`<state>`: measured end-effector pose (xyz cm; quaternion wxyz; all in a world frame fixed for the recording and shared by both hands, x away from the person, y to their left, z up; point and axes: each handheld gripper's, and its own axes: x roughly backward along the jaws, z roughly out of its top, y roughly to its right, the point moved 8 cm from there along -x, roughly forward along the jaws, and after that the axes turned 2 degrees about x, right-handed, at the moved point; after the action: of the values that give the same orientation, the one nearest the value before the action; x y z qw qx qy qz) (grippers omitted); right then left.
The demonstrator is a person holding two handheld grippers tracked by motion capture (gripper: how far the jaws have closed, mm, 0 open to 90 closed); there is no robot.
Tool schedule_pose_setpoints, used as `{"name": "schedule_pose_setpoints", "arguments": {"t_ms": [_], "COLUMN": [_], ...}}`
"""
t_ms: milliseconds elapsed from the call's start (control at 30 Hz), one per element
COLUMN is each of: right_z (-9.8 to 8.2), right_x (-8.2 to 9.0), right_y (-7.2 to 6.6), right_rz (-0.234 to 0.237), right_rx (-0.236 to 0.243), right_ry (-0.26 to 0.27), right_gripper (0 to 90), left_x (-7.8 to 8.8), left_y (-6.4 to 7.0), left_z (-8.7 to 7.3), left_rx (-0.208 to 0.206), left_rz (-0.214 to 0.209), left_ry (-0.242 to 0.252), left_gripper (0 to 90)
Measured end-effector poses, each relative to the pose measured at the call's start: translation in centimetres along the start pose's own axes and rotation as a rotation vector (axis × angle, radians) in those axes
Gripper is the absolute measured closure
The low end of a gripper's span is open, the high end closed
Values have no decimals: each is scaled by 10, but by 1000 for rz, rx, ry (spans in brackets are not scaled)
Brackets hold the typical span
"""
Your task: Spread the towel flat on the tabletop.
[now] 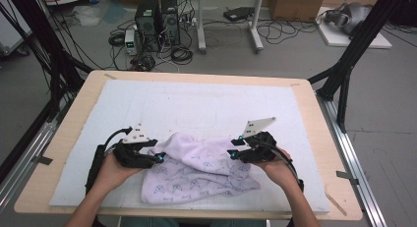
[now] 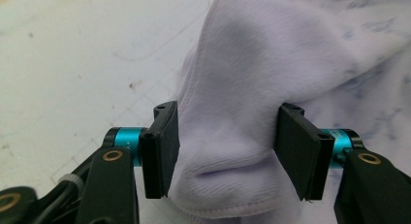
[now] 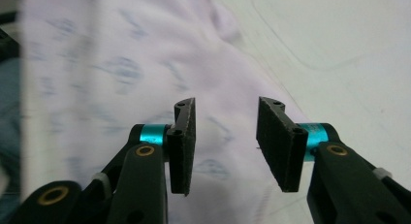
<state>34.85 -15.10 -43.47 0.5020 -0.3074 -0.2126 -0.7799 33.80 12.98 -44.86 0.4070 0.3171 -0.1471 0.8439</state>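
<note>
While both tongs, left (image 1: pixel 158 158) and right (image 1: pixel 230 153), stand open, the lilac cloth (image 1: pixel 196 170) lies at the worktop's (image 1: pixel 69 138) six o'clock; the left straddles a fold unpinched. Regrip hems squarely before folding.

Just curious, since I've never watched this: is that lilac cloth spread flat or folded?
Folded, loosely. In the high view the cloth has its plain side turned over the printed side, with rumpled edges, on the table.
</note>
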Motion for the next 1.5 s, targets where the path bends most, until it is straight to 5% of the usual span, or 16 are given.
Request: {"name": "schedule_pose_setpoints", "arguments": {"t_ms": [67,100,233,333,433,567,700,733,900,1000,1033,1233,1300,1367,1500], "right_z": [-12,-15,-19,-21,-19,-12,0,0,-9,-8,-12,-35,-39,-36,-31], "right_x": [-23,-31,-53,-64,-63,-50,-22,-14,-19,-17,-17,-42,-50,-50,-46], "right_y": [13,12,8,4,2,1,9,11,6,18,35,52,50,44,37], "right_rz": [4,37,40,49,60,36,-41,-53,4,-24,-90,-97,-98,-55,-78], "right_rx": [-47,-67,-56,-48,-37,-22,-31,-40,-17,-69,-108,-174,-165,-146,-77], "right_ry": [-79,-74,-117,-160,-167,-126,-28,-17,-70,-22,-27,-136,-147,-147,-162], "right_gripper": [543,538,518,673,842,851,852,850,758,638,564,525,609,800,845], "left_x": [-12,-16,-22,-20,-14,0,15,16,-3,-15,-18,-28,-25,-21,-9], "left_y": [-3,-4,-7,-9,-10,-12,-21,-21,-18,-21,-23,-24,-23,-22,-24], "left_z": [-9,-12,-15,-11,-5,11,31,32,22,16,15,10,12,15,23], "left_rx": [23,39,68,69,66,67,83,90,97,105,118,99,84,75,94], "left_rz": [-23,-31,-40,-23,-8,25,70,64,47,42,41,30,44,52,72], "left_ry": [-38,-44,-26,-9,13,75,153,159,66,16,9,-23,-8,13,77], "left_gripper": [493,539,707,756,773,773,770,687,502,484,508,719,769,784,790]}}
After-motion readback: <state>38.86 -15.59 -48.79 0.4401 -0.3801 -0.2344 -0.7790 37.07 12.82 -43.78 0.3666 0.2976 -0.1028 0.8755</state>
